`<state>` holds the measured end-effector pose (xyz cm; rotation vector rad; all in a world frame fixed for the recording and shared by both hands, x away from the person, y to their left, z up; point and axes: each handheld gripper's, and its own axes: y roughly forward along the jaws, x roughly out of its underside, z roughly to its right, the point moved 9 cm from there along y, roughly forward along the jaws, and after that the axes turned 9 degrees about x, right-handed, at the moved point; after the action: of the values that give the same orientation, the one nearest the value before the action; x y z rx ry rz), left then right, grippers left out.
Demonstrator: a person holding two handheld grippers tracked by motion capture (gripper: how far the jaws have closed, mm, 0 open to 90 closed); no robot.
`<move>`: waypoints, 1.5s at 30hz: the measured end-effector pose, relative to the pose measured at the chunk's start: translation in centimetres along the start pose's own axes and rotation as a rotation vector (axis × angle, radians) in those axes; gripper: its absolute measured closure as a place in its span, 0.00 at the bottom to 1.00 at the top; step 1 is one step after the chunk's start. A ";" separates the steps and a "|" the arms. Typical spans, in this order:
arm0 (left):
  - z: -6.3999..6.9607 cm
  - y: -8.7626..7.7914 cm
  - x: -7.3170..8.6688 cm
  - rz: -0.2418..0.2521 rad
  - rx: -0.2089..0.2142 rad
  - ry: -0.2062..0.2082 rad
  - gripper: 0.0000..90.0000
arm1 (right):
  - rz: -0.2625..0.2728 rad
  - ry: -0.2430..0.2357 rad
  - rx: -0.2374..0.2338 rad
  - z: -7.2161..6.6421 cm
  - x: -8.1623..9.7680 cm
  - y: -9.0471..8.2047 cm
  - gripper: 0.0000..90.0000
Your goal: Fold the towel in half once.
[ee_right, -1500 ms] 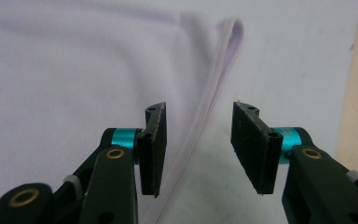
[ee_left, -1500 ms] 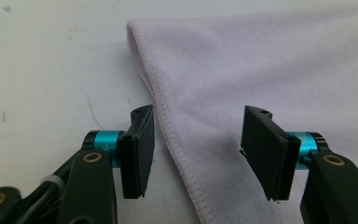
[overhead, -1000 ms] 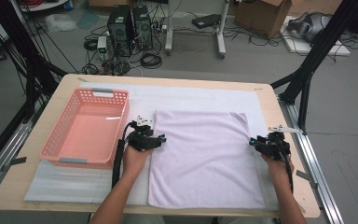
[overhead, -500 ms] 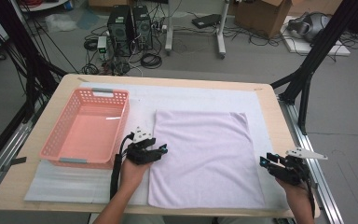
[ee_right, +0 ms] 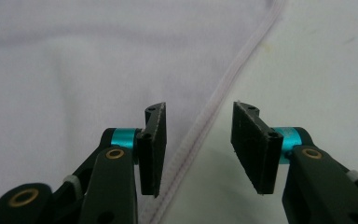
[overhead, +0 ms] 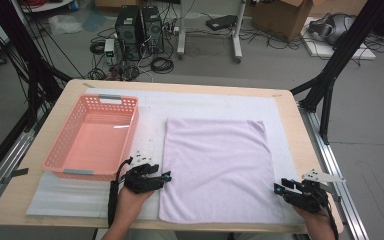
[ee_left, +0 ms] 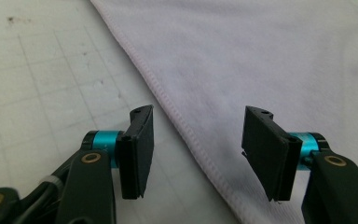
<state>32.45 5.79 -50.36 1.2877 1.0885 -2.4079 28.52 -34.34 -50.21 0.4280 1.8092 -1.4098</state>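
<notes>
Straddling the lilac towel's (overhead: 215,167) side hems at lower frame, the left hand-held gripper (overhead: 166,176) and right hand-held gripper (overhead: 278,189) stand apart, the right's jaws having just been widening.

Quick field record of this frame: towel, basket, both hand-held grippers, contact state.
towel: lavender towel, spread flat on the white mat
basket: pink basket, left of towel, nothing in it
left hand-held gripper: open, jaws straddle the towel's left hem near the front corner
right hand-held gripper: jaws have just been opening, straddling the right hem
contact: neither clamps the cloth
table: wooden table
</notes>
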 end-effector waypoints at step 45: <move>2.7 0.8 -3.6 0.132 0.061 0.145 0.62 | -0.008 -0.023 0.011 -0.4 1.8 -3.5 0.67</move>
<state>33.28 2.76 -47.02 1.5240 0.9386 -2.2982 24.81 -35.44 -49.20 0.4084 1.7875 -1.4250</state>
